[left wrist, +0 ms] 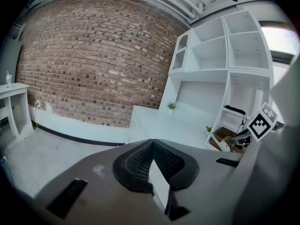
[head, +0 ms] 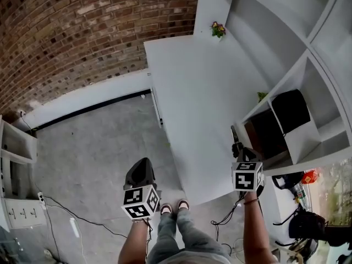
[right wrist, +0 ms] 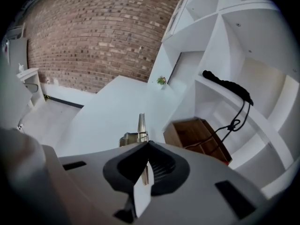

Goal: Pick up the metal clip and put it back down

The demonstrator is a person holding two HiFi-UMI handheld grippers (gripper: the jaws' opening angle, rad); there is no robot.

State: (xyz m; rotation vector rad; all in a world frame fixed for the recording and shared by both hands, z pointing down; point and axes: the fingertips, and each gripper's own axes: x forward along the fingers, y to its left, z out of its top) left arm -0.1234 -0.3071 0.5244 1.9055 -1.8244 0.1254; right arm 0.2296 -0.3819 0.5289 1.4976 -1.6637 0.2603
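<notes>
Holding the metal clip (right wrist: pixel 140 127), the right gripper (right wrist: pixel 146 148) has its jaws closed on the clip's lower part. The clip's narrow upper end and its rounded body stick out past the jaw tips. In the head view the right gripper (head: pixel 237 146) is over the near right part of the white worktop (head: pixel 201 98), just beside the white shelf unit (head: pixel 308 81). The clip is therefore at that corner of the worktop, in the jaws. No view shows whether it touches the surface.

The left gripper (left wrist: pixel 152 144) has its jaws pressed together with nothing between them. In the head view the left gripper (head: pixel 139 174) is off the worktop's left edge, over the grey floor (head: pixel 93 153) and well apart from the right gripper.

A small potted plant (right wrist: pixel 161 80) stands at the far end of the worktop, near the brick wall (head: pixel 82 26). A brown wooden box (right wrist: pixel 197 134) sits in a lower shelf compartment, to the right of the clip. A black cable (right wrist: pixel 234 93) hangs from the shelf above the box.
</notes>
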